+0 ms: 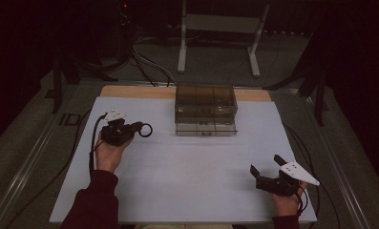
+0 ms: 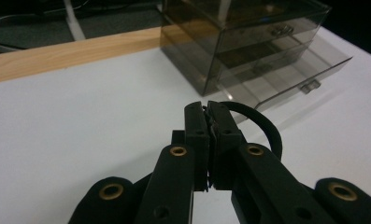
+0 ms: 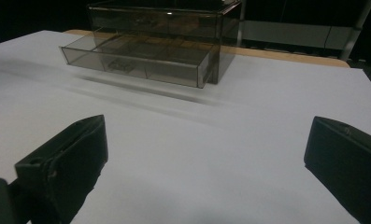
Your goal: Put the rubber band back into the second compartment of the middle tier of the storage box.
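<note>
My left claw (image 1: 138,128) is clenched on a black ring (image 1: 145,130), held above the counter (image 1: 187,181) near its left edge. My right claw (image 1: 267,164) is released, jaws wide apart, at the near right corner. Smoky clear drawer box (image 1: 206,102) sits at the far edge, bottom drawer (image 1: 205,128) pulled out.

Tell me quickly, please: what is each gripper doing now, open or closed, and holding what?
Left gripper: closed on a black ring.
Right gripper: open, holding nothing.
</note>
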